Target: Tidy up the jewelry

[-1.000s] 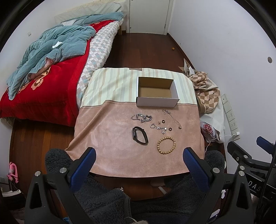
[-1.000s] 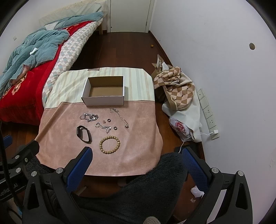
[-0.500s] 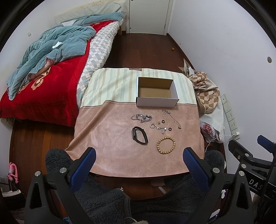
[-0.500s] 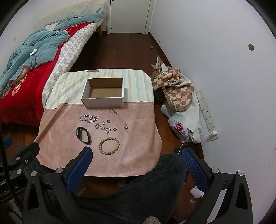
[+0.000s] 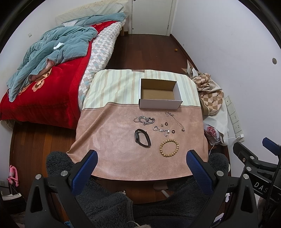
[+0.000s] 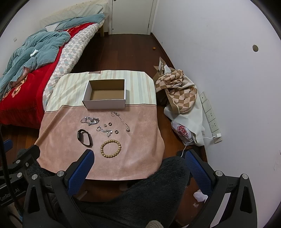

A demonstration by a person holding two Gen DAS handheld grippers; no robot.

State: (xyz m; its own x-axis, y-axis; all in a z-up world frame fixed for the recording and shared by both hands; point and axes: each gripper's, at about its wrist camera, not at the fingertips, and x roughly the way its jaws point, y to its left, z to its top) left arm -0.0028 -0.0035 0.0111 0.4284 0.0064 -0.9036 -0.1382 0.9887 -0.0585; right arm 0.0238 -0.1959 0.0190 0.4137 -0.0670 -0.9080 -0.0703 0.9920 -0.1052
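Note:
An open white cardboard box [image 5: 160, 103] [image 6: 105, 103] stands empty at the back of a small cloth-covered table [image 5: 108, 136] [image 6: 58, 136]. In front of it lie a silver chain [image 5: 144, 120] [image 6: 90, 121], a thin necklace [image 5: 174, 120] [image 6: 121, 120], two small dark rings [image 5: 166, 124] [image 6: 110, 124], a small silver bracelet [image 5: 161, 130] [image 6: 104, 130], a black watch band [image 5: 142, 137] [image 6: 84, 137] and a wooden bead bracelet [image 5: 169, 146] [image 6: 110, 146]. My left gripper [image 5: 141, 157] and right gripper [image 6: 138, 157] are both open and empty, held above the table's near edge.
A bed with a red cover and teal blanket [image 5: 52, 52] stands left of the table. Checked cloth and bags [image 6: 180, 91] lie on the floor at the right wall. Dark fleece-clad legs [image 6: 140, 193] sit under the grippers. A white door [image 5: 151, 15] is at the back.
Both views have shifted only slightly; the right gripper has edged a little. Nothing on the table has moved.

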